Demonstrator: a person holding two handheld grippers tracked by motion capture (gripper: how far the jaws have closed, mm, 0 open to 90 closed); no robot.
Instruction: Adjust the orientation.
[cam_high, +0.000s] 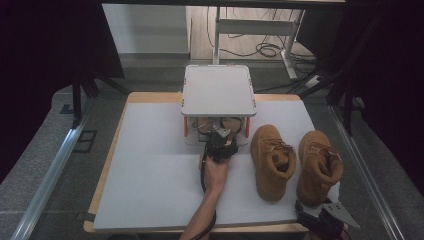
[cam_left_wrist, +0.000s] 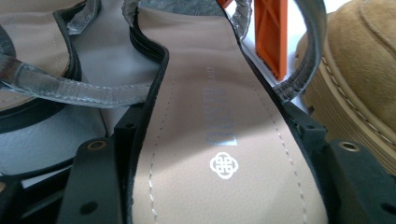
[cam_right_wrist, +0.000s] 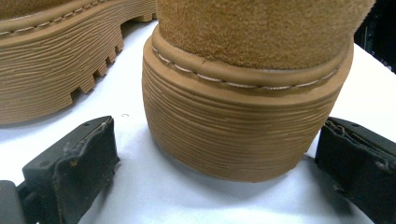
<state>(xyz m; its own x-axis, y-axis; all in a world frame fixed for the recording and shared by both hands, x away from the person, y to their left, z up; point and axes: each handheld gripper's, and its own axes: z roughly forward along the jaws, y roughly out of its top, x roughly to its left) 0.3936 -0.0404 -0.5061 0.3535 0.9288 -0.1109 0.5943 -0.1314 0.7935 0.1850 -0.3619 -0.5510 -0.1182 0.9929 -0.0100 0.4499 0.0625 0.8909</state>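
A black strappy sandal (cam_left_wrist: 205, 93) with a beige insole lies heel-first between the jaws of my left gripper (cam_left_wrist: 215, 135); both black jaws press its edges, so the gripper is shut on it. In the high view the left gripper (cam_high: 220, 139) reaches under a small white-topped rack (cam_high: 218, 90). A second sandal (cam_left_wrist: 28, 51) lies beside the first. My right gripper (cam_right_wrist: 219, 140) stands open around the heel of the right tan boot (cam_right_wrist: 243, 116), with its left jaw clearly apart from the sole. That gripper (cam_high: 316, 206) sits at the table's front right, behind the right boot (cam_high: 317, 167).
A left tan boot (cam_high: 272, 160) stands next to the right one, close to the rack; its sole (cam_left_wrist: 359, 60) shows beside an orange rack post (cam_left_wrist: 270, 37). The white mat (cam_high: 150, 165) covers the table. A metal desk frame and cables lie beyond the far edge.
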